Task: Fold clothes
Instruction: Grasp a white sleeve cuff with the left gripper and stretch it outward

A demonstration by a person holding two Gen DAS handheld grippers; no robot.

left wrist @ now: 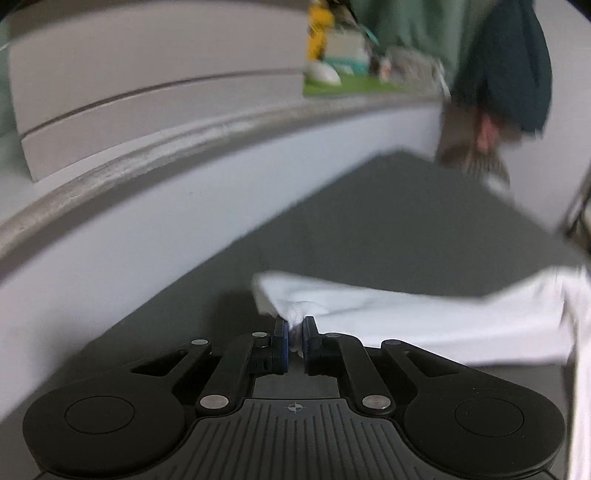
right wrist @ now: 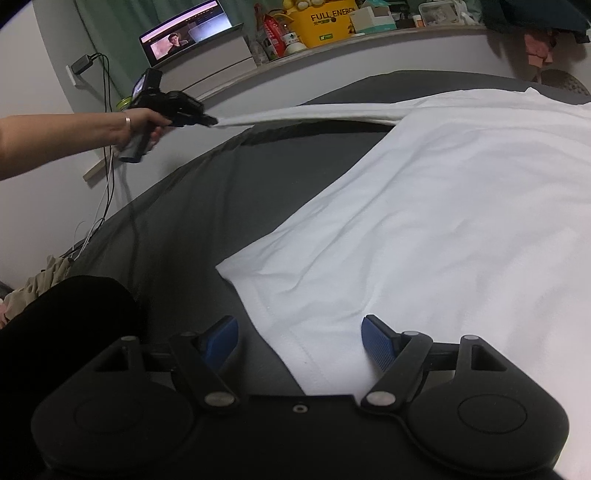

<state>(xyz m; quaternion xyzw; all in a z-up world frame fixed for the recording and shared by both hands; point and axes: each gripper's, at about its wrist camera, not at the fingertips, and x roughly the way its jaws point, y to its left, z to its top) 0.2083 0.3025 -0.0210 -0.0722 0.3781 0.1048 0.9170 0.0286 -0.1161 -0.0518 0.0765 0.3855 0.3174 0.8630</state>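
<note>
Cables [right wrist: 107, 184] hang down the pale wall at far left of the right wrist view, from a plug [right wrist: 82, 64] on the wall. Below them a crumpled beige cloth [right wrist: 40, 284] lies at the bed edge, and a black-clad limb [right wrist: 66, 317] of the person fills the lower left corner. A hand [right wrist: 138, 122] with a ring holds the left tool [right wrist: 210, 121], which is clamped narrow on the cuff of the white shirt's sleeve [right wrist: 306, 114]; the sleeve is lifted clear of the dark grey bed [right wrist: 207, 192] and stretched taut. In the left wrist view the same tool [left wrist: 294, 332] has a bunch of white fabric pinched between its blue pads [left wrist: 282, 339], sleeve [left wrist: 424, 317] trailing right.

Behind, on a ledge [right wrist: 332, 51], stand a laptop [right wrist: 188, 31] with a lit screen, a grey box [right wrist: 218, 55] under it, packets, a yellow tub [right wrist: 325, 27] and small boxes. Nothing lies between either tool and the shirt.

White shirt [right wrist: 461, 229] lies spread flat over the right half of the bed, its body cut off by the right frame edge. Right tool [right wrist: 299, 339] stands wide, jaws straddling the shirt's hem corner, pads [right wrist: 376, 343] not pressing on it.

Far right: dark hanging clothes [right wrist: 535, 18], a pink item [right wrist: 537, 48]. Left wrist view is motion-blurred; ledge items [left wrist: 332, 59] hard to make out there.
</note>
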